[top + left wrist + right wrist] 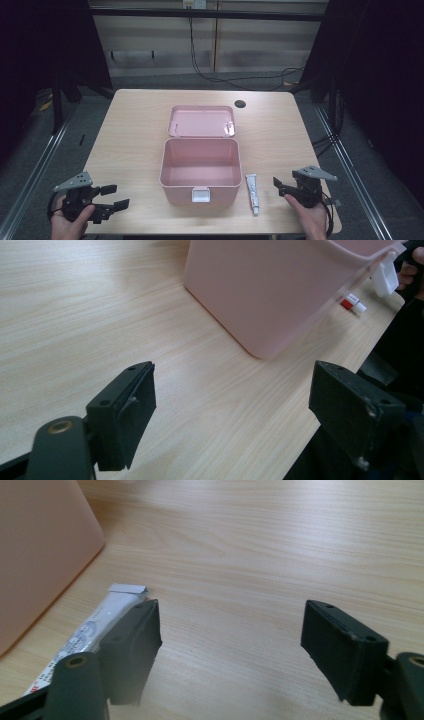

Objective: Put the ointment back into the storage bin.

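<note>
A pink plastic box [200, 170] stands open in the middle of the table, its lid [201, 121] folded back and a white latch [201, 194] on its near wall. The box looks empty inside. A white tube [252, 192] lies on the wood just right of the box. My right gripper [281, 186] rests at the table's near right, a short way right of the tube, jaws wide apart with nothing between them. In the right gripper view the tube [95, 625] lies behind the left jaw. My left gripper [114, 196] sits at the near left, open and empty, pointing toward the box [270, 285].
The wooden table [135, 130] has a round black cable hole [240, 104] behind the lid. Dark floor and metal rails flank the table, and cables run along the back wall. The table's near edge lies just beneath both hands.
</note>
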Tool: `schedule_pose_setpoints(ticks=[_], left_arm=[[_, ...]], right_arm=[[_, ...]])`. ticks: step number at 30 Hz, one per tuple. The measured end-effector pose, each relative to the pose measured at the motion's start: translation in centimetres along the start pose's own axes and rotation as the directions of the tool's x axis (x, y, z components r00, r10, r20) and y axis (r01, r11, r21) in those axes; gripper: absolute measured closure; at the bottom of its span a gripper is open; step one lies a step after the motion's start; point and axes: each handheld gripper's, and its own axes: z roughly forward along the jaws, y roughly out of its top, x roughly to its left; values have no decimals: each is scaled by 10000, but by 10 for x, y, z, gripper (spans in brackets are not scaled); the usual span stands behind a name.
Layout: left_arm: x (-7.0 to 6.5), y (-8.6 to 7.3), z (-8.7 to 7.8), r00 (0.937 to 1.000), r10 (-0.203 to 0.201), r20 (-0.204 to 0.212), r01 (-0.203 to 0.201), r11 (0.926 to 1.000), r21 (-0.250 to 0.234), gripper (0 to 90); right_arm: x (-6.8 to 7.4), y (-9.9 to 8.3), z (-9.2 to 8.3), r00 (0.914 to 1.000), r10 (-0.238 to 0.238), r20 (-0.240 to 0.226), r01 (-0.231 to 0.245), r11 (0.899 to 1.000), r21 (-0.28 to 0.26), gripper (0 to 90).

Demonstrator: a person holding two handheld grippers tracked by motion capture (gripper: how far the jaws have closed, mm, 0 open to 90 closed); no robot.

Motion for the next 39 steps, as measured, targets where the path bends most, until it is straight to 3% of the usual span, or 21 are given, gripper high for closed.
schedule_pose_setpoints(ticks=[4, 7, 10, 15, 18, 23, 26, 29, 31, 36, 39], left_arm=[[-1, 0, 0, 10000, 42, 13, -42, 10000, 17, 188], [-1, 0, 0, 10000, 36, 4, -36, 10000, 17, 188], [-1, 0, 0, 10000, 21, -22, -21, 10000, 9, 188], [-1, 0, 0, 10000, 28, -8, -28, 10000, 16, 188], [-2, 0, 0, 10000, 53, -11, -53, 10000, 24, 188], [-1, 0, 0, 10000, 29, -16, -29, 10000, 20, 188], [-1, 0, 0, 10000, 28, 5, -28, 10000, 14, 188], [-1, 0, 1, 10000, -2, 7, 2, 10000, 14, 188], [-1, 0, 1, 10000, -11, -5, 11, 10000, 18, 188], [-1, 0, 1, 10000, -1, -3, 1, 10000, 23, 188], [-1, 0, 1, 10000, 2, 2, -2, 10000, 45, 188]], right_arm=[[0, 1, -2, 9997, 87, -219, -84, 9999, 135, 246], [-1, 3, -1, 9955, 332, -890, -297, 9987, 407, 255], [0, 6, -1, 9926, 352, -1163, -285, 9979, 587, 259], [5, 14, -4, 9903, 19, -1388, 89, 9970, 769, 202], [6, 20, -7, 9879, 114, -1545, 18, 9964, 853, 183], [8, 33, -16, 9897, -133, -1422, 279, 9945, 1010, 212], [8, 41, -20, 9884, 130, -1515, 82, 9903, 1388, 223], [8, 46, -23, 9858, 84, -1677, 174, 9883, 1513, 257], [9, 56, -24, 9792, -23, -2029, 430, 9796, 1964, 294], [17, 75, -24, 9735, 78, -2284, 552, 9618, 2681, 338], [25, 84, -22, 9702, 65, -2420, 752, 9422, 3265, 368]])
